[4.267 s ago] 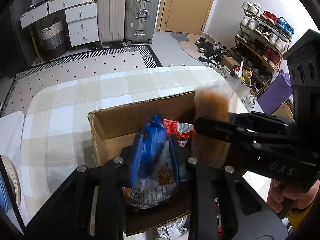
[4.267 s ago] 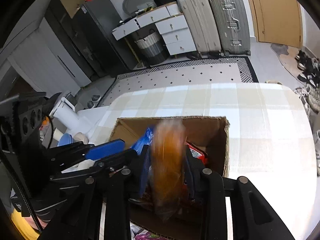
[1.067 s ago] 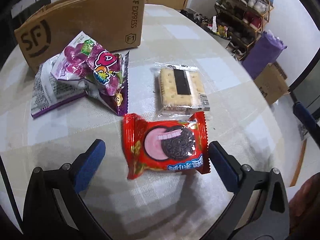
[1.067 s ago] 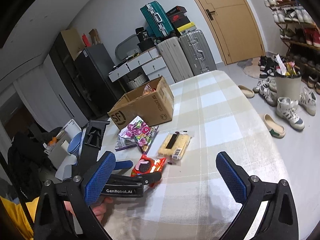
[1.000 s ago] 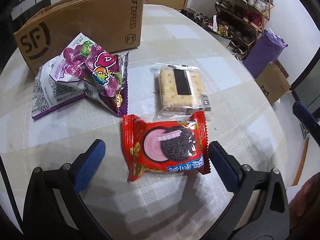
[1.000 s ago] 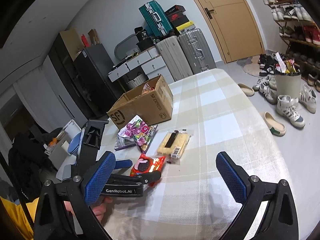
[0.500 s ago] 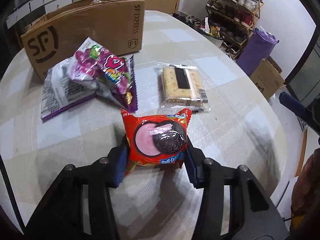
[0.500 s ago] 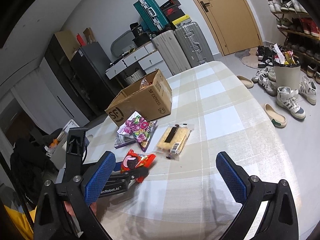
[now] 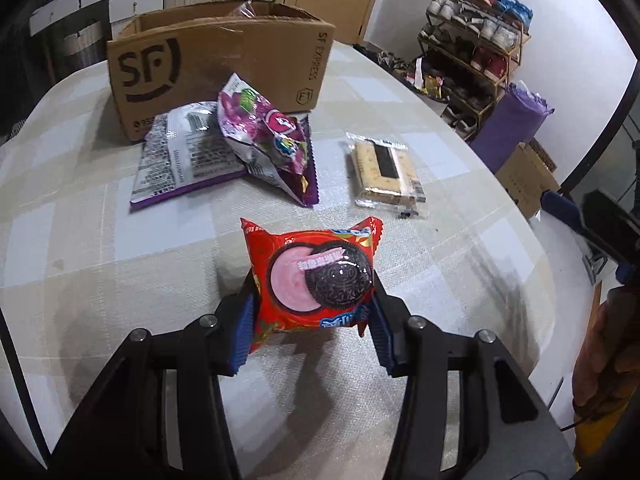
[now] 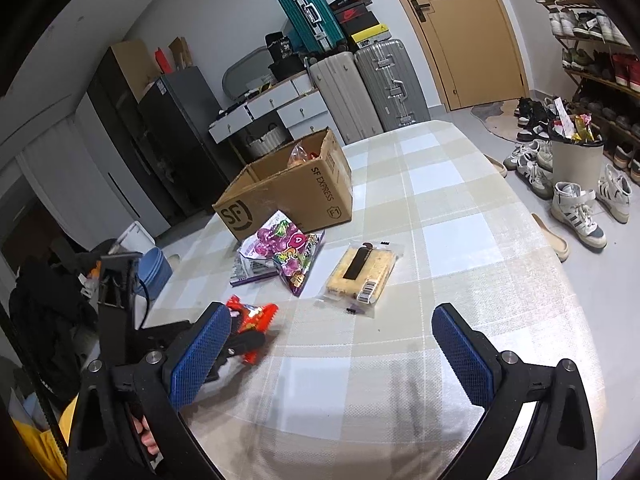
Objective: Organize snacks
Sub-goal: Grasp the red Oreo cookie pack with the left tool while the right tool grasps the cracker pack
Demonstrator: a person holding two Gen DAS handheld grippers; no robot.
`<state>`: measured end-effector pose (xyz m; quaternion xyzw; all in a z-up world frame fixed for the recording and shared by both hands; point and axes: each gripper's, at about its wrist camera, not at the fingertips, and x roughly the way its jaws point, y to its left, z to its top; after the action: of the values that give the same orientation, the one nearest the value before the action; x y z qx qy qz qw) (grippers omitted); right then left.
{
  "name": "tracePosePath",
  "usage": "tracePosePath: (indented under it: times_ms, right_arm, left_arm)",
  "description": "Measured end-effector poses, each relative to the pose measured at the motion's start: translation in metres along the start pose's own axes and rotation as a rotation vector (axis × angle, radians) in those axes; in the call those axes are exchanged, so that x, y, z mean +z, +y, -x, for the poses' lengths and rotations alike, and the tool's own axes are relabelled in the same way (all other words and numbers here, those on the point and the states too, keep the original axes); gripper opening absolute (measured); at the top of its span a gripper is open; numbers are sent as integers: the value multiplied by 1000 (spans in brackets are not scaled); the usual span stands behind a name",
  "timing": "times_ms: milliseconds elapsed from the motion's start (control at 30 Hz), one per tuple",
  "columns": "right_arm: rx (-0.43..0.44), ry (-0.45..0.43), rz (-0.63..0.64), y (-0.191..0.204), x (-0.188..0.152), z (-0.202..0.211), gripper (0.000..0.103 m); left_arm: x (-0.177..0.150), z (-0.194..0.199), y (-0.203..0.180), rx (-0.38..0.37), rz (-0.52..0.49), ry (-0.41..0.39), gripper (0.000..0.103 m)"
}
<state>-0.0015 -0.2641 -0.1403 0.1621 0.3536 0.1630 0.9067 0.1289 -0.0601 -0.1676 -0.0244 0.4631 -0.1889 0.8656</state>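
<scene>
My left gripper (image 9: 314, 320) is shut on a red cookie packet (image 9: 316, 278) and holds it just above the checked tablecloth (image 9: 100, 280); it also shows in the right wrist view (image 10: 252, 326). Beyond it lie a purple candy bag (image 9: 268, 140) on a flat purple-edged packet (image 9: 180, 160), and a clear-wrapped biscuit pack (image 9: 384, 168). A brown cardboard box (image 9: 216, 56) with snacks inside stands at the back. My right gripper (image 10: 340, 360) is open and empty over the table's near side, apart from the biscuit pack (image 10: 360, 272).
The table's right edge drops to a floor with shoes and a white bin (image 10: 576, 160). Suitcases (image 10: 384, 84) and drawers stand behind the box. A shoe rack (image 9: 476, 40) and a purple roll (image 9: 512, 120) are at the right.
My left gripper was open around the red cookie packet on the table; it has shut on the packet and lifted it slightly. The right gripper stayed open and drew back a little.
</scene>
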Motion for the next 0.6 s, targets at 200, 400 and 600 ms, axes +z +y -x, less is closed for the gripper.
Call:
tracePosePath:
  times_ms: [200,400,600]
  right_arm:
    - [-120,53,81,8,11,-36,102]
    - [-205,162,130,5,28,-105,102]
    - [-233,246,95,5,34,-151,97]
  left_arm:
    - [-8,24,20,-8,44,-39,46]
    - [-15,47,45,0,99,-75,46]
    - [-22,62,68,9,154,-90,46]
